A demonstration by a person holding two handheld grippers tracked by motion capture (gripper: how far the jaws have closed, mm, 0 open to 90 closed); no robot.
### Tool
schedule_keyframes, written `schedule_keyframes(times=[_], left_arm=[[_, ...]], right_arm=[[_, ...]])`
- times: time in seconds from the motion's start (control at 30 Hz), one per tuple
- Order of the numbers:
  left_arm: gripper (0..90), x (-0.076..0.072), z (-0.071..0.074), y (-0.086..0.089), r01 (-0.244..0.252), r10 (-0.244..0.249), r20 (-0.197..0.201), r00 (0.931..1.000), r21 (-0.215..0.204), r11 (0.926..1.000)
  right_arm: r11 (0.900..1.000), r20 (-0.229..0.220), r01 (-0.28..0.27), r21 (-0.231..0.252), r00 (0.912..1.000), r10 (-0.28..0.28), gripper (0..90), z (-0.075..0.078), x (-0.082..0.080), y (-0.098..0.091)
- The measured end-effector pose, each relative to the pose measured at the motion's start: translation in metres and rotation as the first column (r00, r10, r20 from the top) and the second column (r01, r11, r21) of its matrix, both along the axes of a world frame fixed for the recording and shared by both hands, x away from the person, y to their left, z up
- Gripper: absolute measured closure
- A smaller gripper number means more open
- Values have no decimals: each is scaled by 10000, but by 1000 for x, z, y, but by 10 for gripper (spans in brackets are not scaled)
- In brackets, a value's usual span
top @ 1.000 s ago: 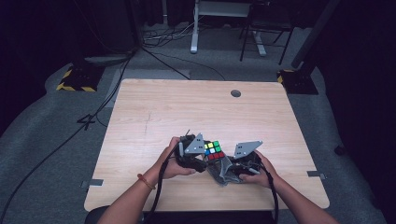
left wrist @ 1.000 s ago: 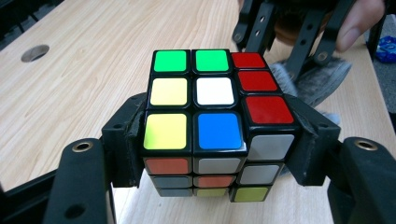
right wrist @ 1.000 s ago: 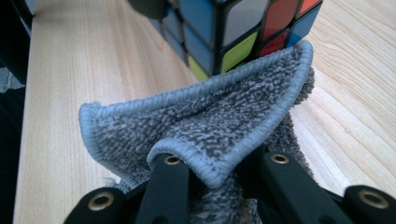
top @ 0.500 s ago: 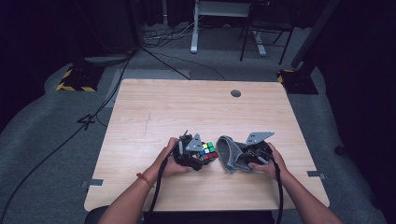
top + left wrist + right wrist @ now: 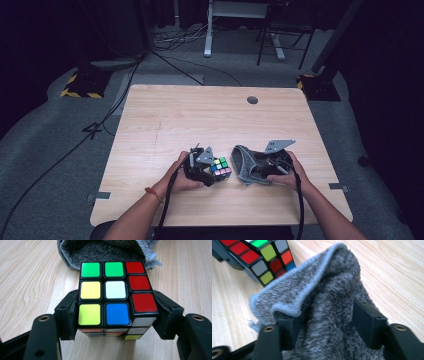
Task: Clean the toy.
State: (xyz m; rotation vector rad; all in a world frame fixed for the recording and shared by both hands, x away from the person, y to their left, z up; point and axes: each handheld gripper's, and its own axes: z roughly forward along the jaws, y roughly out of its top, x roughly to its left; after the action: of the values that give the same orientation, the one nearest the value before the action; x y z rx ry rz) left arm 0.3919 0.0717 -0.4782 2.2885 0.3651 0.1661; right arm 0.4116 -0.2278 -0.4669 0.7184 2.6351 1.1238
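A: From the high view, where does everything sit?

B: On the near half of the wooden table. The left gripper holds a puzzle cube, and just to its right lies a grey knitted cloth, with the right gripper at the cloth's right side. Cube and cloth are near each other; I cannot tell from here whether they touch.

A: And the left gripper view?

B: The jaws stand narrow, clamped on the cube's two sides. Its top face shows green, yellow, white, blue and a red column. The cloth lies just beyond it on the table.

A: The right gripper view?

B: The jaws have just been opening and now stand wide, with the bunched cloth between them, its pale hem folded over. Whether the pads press on it I cannot tell. The cube is at the far left.
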Motion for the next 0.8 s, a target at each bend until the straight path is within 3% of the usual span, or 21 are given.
schedule_keyframes(times=[0.17, 0.27, 0.37, 0.53, 0.6, 0.7, 0.8], left_arm=[[261, -6, 6, 4, -122, 121, 186, 9998, 90, 9999], [260, -12, 16, 7, -63, 70, 619, 9981, -104, 9999], [253, -13, 27, 11, -110, 161, 875, 9960, -587, 9982], [271, -5, 39, 12, -864, 1008, 993, 9899, -1400, 9864], [274, -1, 38, 8, -980, 1128, 1072, 9878, -1344, 9861], [278, 5, 30, -3, -925, 1004, 1079, 9891, -758, 9928], [279, 8, 24, -11, -1120, 1160, 990, 9883, -452, 9927]], right_arm=[[9998, 205, -96, 193, 9997, 92, 324, 7, -4, 1], [9991, 348, -321, 276, 9989, 311, 334, 11, -8, 3], [9976, 493, -431, 533, 9980, 405, 329, 16, -12, 4], [9962, 793, -409, 767, 9962, 348, 359, 21, -15, 5], [9961, 779, -395, 784, 9964, 334, 359, 21, -15, 5], [9968, 717, -396, 696, 9968, 346, 358, 20, -14, 5], [9967, 732, -426, 696, 9966, 375, 357, 20, -15, 6]])
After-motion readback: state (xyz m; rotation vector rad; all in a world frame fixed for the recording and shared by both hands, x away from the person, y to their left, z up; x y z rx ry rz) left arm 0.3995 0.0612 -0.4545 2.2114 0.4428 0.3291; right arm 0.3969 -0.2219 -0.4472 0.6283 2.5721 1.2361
